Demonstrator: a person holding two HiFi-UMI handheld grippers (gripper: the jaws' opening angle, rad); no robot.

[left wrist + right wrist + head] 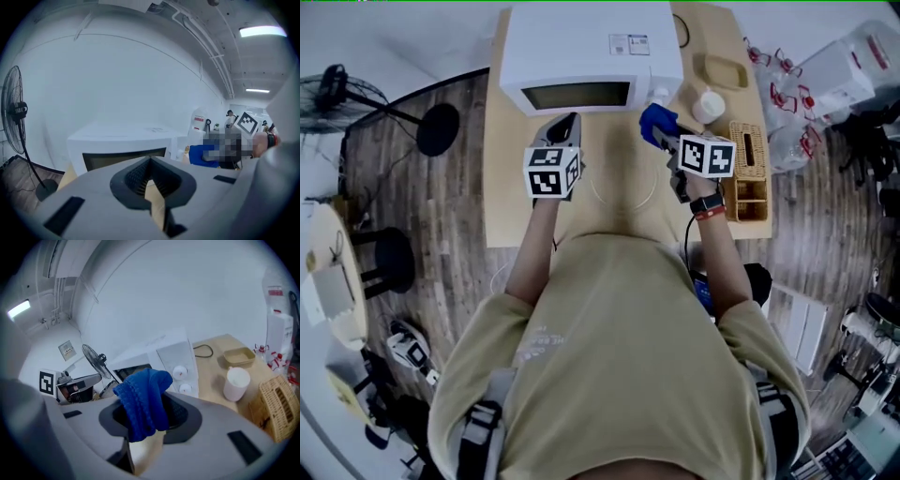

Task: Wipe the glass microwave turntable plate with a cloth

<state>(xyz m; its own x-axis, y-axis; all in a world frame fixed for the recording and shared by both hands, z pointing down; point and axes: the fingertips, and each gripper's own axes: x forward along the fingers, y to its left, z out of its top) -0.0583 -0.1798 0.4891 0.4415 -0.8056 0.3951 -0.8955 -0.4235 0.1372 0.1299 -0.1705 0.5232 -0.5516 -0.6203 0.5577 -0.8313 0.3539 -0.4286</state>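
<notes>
2 tools hang over the tabletop (pixel 511 220) before the shut microwave (pixel 591 47). My right tool (pixel 666 139) is clamped on the blue cloth (pixel 140 401), which is bunched over its tips, ready for wiping I judge. My left tool (pixel 150 161) is closed on nothing. The glass turntable plate (pixel 623 187) lies flat between them, within easy reach. At right stand a wicker basket (pixel 276 404), a lidded white cup (pixel 236 383) and a seemingly empty tan tray (pixel 239 356).
</notes>
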